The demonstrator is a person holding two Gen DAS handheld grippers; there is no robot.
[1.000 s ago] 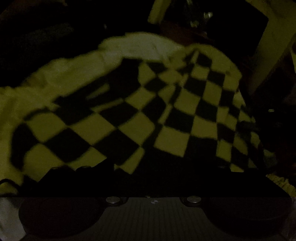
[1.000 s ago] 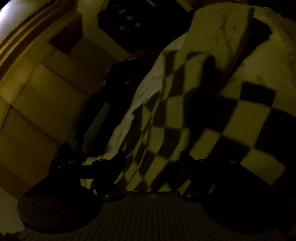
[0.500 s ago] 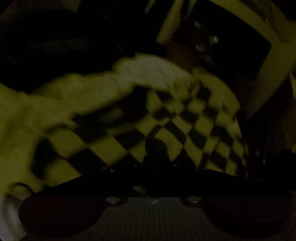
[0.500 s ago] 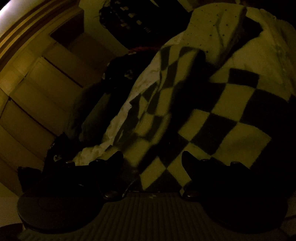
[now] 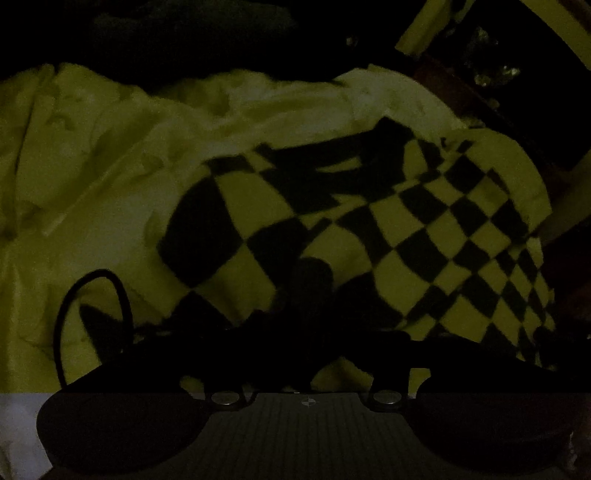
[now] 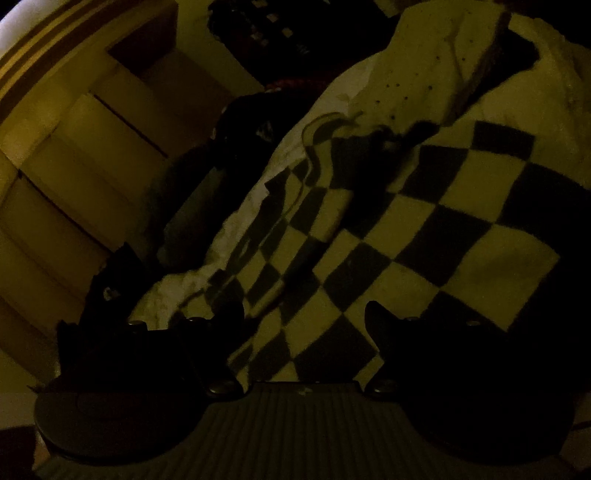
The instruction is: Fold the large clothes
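A black-and-pale checkered garment [image 5: 424, 236] lies crumpled on a pale sheet [image 5: 92, 177]. The left wrist view is very dark. My left gripper [image 5: 306, 332] hovers over the garment's near edge with its jaws opening, and its fingers merge with the black squares, so any grip is unclear. In the right wrist view the same garment [image 6: 424, 229] spreads up and to the right. My right gripper [image 6: 303, 321] has both dark fingertips [image 6: 231, 317] wide apart and still parting. A flat corner of checkered cloth lies between them, with no pad seen pressing on it.
A black cable loop [image 5: 92, 314] curls at the lower left of the left wrist view. Pale panelled furniture [image 6: 74, 166] stands left of the bed. Dark clutter [image 6: 258, 37] sits beyond the garment, and a pale frame [image 5: 554, 22] crosses the upper right.
In the left wrist view the garment has shifted right and more plain sheet shows at the left. The right fingers have spread wider and the checkered cloth has slid further between them.
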